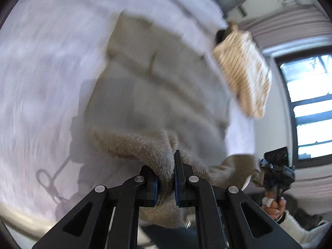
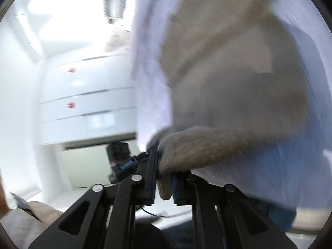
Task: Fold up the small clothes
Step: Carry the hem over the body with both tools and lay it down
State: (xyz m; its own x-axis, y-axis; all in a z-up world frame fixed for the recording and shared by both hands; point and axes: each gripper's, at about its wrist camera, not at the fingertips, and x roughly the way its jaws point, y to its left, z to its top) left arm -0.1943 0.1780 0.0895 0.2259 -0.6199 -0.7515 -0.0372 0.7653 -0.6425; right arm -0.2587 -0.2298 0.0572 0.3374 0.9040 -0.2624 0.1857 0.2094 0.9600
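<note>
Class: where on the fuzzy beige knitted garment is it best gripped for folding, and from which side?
Grip the fuzzy beige knitted garment along its thick near hem, coming from the near side: that edge bunches into a pinchable ridge, where the left gripper and right gripper are clamped.

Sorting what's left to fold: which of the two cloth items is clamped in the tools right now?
The plain beige fuzzy garment: left tool and right tool both pinch its edge. The striped cream piece lies untouched beyond.

Bedsheet left of garment seemingly free; striped pillow blocks right.
</note>
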